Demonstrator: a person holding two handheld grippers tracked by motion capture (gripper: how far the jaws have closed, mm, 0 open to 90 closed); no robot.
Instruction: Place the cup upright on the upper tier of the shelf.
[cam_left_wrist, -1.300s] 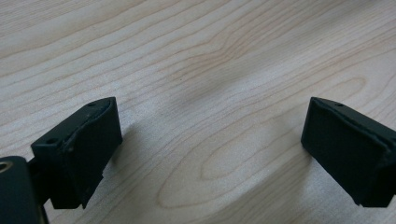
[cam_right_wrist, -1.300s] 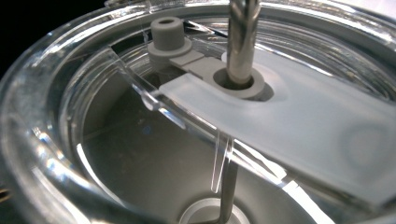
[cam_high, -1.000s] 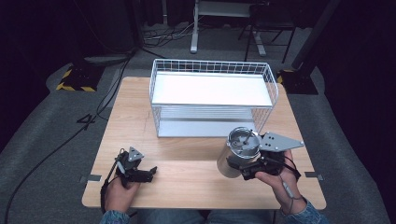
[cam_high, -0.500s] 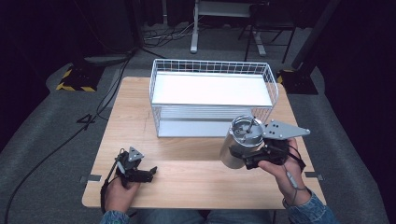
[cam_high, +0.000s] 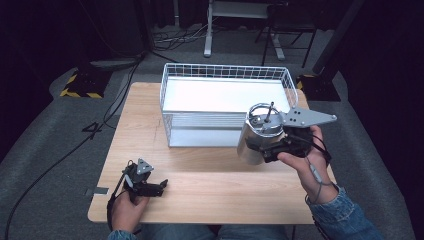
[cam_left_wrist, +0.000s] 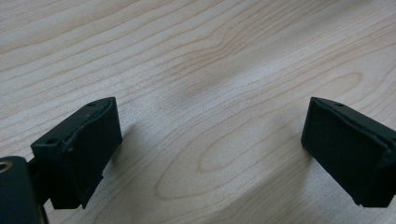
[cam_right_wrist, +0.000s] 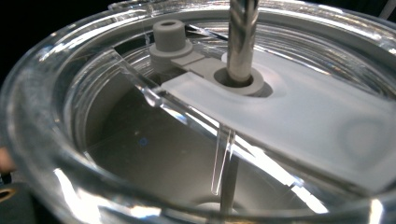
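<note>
A person's right tool (cam_high: 270, 150), lower right of centre in the high view, grips a shiny metal tumbler (cam_high: 257, 132) with a clear lid and a metal straw, held tilted above the wooden table (cam_high: 210, 195) just in front of the white wire basket (cam_high: 225, 102). The right tool's own view looks into the tumbler's clear lid (cam_right_wrist: 93, 93), where a metal straw (cam_right_wrist: 242, 37) passes through a grey ring in a frosted sliding tab; no lettering or brand can be read on it. At lower left of the high view the left tool (cam_high: 147, 185) rests on the table, and its own view shows its black jaws spread wide over bare wood grain (cam_left_wrist: 210, 70), holding nothing.
</note>
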